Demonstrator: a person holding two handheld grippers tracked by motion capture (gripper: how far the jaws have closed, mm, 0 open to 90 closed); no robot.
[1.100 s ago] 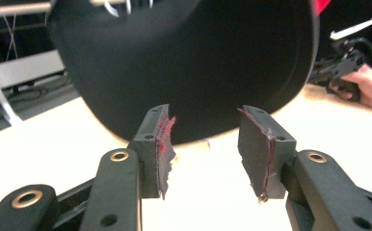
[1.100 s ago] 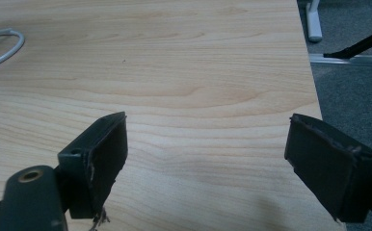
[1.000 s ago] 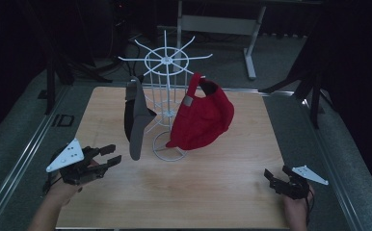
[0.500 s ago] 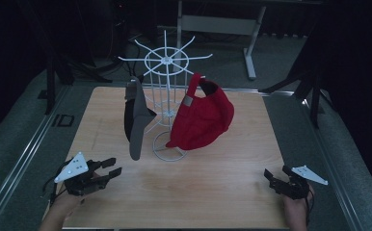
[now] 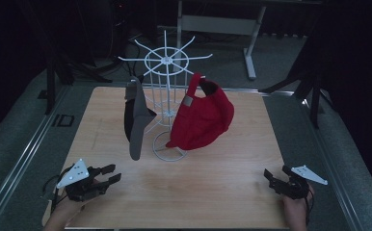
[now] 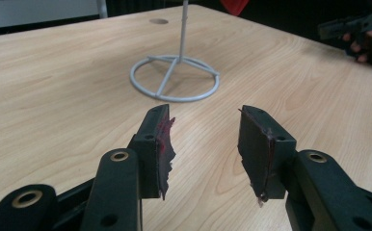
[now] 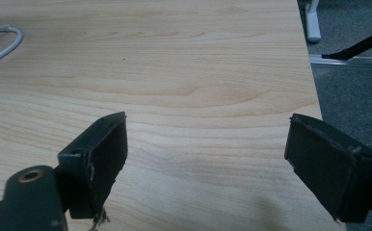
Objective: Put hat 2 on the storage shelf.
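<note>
Currently, no legible writing appears anywhere; the red cap [image 5: 201, 118] carries a small grey patch whose text is too small to read. The work surface is a light wood-grain table [image 5: 222, 183] standing on grey carpet in a dark room, with metal rails along both sides and a pale desk frame [image 5: 218, 21] behind.

At table centre stands a white wire rack [image 5: 165, 62] with a ring base. The red cap hangs on its right side, and a grey-and-black cap [image 5: 136, 120] hangs on its left side, both clear of the tabletop.

The left gripper [image 5: 111, 174] sits low at the near left corner, jaws partly spread with nothing between them, aimed toward the rack base [image 6: 174, 79]. The right gripper [image 5: 271, 177] rests at the near right edge, jaws spread wide and empty. Both grippers are well apart from the caps.
</note>
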